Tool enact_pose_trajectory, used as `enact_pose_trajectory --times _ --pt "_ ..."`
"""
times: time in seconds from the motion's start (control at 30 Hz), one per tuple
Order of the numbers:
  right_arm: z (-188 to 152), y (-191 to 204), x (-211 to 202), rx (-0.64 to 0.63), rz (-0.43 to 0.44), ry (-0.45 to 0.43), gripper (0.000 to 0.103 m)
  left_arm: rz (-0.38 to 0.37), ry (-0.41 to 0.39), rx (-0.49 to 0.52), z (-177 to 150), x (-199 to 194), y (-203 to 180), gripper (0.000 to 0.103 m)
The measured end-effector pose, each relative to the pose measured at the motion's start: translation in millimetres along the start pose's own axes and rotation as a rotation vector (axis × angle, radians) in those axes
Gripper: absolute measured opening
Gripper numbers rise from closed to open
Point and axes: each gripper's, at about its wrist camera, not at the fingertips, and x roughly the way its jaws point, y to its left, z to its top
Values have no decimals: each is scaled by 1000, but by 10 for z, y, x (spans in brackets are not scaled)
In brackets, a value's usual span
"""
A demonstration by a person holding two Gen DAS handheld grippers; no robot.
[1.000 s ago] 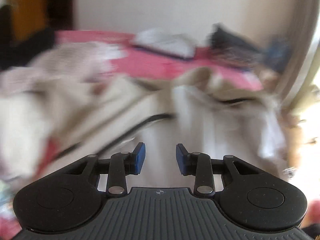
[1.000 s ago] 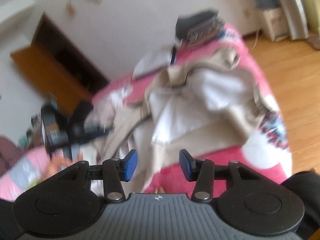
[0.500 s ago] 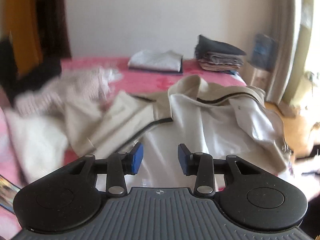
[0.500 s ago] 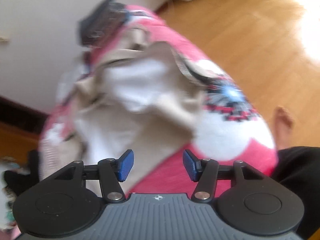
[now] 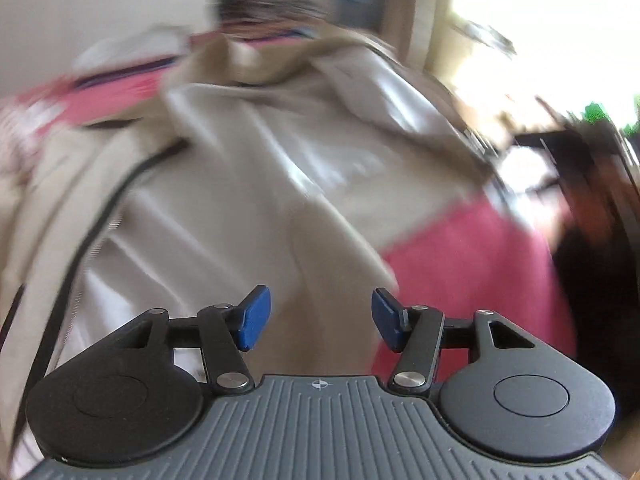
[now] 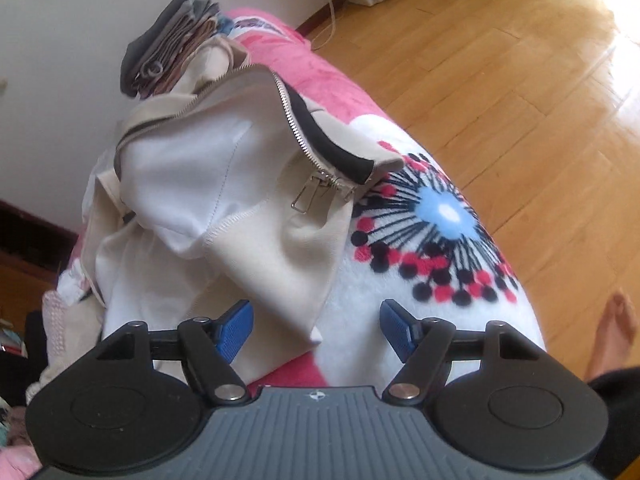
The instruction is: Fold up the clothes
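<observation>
My left gripper [image 5: 321, 318] is wide open and holds nothing; its blue pads [image 5: 253, 317] hang over the beige jacket [image 5: 240, 200], but this view is blurred and I cannot tell if they touch it. My right gripper [image 6: 316, 330] is also wide open and empty. The near corner of the jacket [image 6: 256, 232] lies between its fingers, a little nearer to the left pad [image 6: 234, 332]. The jacket lies crumpled on the pink blanket [image 6: 420, 320], its zipper [image 6: 298, 132] open, and a stack of folded clothes [image 6: 168, 44] sits at the far end.
</observation>
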Motion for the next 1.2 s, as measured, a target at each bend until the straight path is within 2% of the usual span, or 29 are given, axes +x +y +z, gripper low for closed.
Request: enact_pose_trajectory --times 0.1,0.2,0.27,0.33,0.4,0.43,0.47,0.57,0.7,0.77,0.8,0.87,0.9,0.97,1.07,1.2 --pt "-32 83 23 -60 12 -35 73 -10 48 122 -185 127 -150 56" --pt "-58 219 54 -117 42 -36 69 -3 78 158 -262 283 -274 56" --pt "-104 327 81 -182 46 -34 67 24 93 201 -297 378 -350 56" --pt "-157 427 127 -261 25 -41 66 70 97 296 -359 446 -455 56" --pt "-201 501 183 -323 -10 -53 55 104 89 407 -413 470 -571 56" --pt "-208 524 196 -337 -26 -65 37 114 84 427 -421 477 -590 56" --pt "-197 539 196 -347 -38 -76 12 123 78 444 -428 483 -607 57" --pt "-95 524 86 -324 -16 -93 7 154 58 464 -426 494 -622 57" --pt "107 428 -391 -252 77 -108 7 228 39 479 -440 469 -666 57" --pt "173 337 -609 -209 90 -113 7 256 39 474 -428 465 -665 54" --pt "209 258 -676 -177 93 -114 7 261 39 460 -421 461 -647 43" --pt "280 71 -767 -103 103 -103 7 267 38 415 -407 458 -598 31" --pt "289 18 -755 -92 96 -92 7 270 39 403 -405 451 -581 19" --pt "307 -87 -730 -71 82 -71 7 280 39 419 -391 446 -573 5" --pt "312 -127 -691 -73 71 -34 7 259 28 441 -374 302 -539 1" --pt "352 -88 -879 -124 74 -14 7 214 67 525 -436 126 -428 0"
